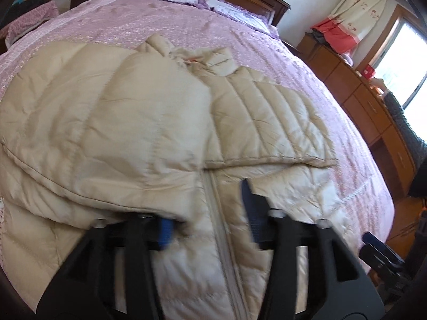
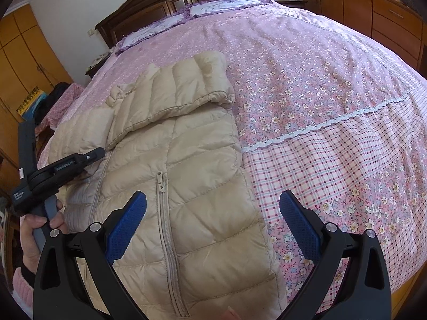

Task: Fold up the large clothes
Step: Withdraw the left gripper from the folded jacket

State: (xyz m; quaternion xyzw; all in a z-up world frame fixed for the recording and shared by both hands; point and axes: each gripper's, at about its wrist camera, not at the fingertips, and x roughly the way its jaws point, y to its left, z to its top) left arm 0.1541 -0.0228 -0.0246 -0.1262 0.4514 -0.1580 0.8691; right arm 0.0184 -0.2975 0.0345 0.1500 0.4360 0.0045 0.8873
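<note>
- The beige down jacket (image 2: 192,186) lay on the bed (image 2: 333,85), zipped up the front, on the side of the bed toward the wardrobes in the right wrist view.
- Both sleeves appeared already folded in: one lay across the chest (image 2: 170,98), and in the left wrist view a broad padded panel (image 1: 106,122) covered the other half, its hem running across just above the zipper (image 1: 213,213).
- Judging by this, the side folds were done; folding the body up lengthwise into a compact bundle was still to come.
- The left hand-held gripper (image 1: 208,229) stood half open low over the jacket's front; one blue pad (image 1: 165,233) sat at the panel's edge, and nothing was clamped.
- The right hand-held gripper (image 2: 213,224) hung wide open above the lower hem, holding nothing.
</note>
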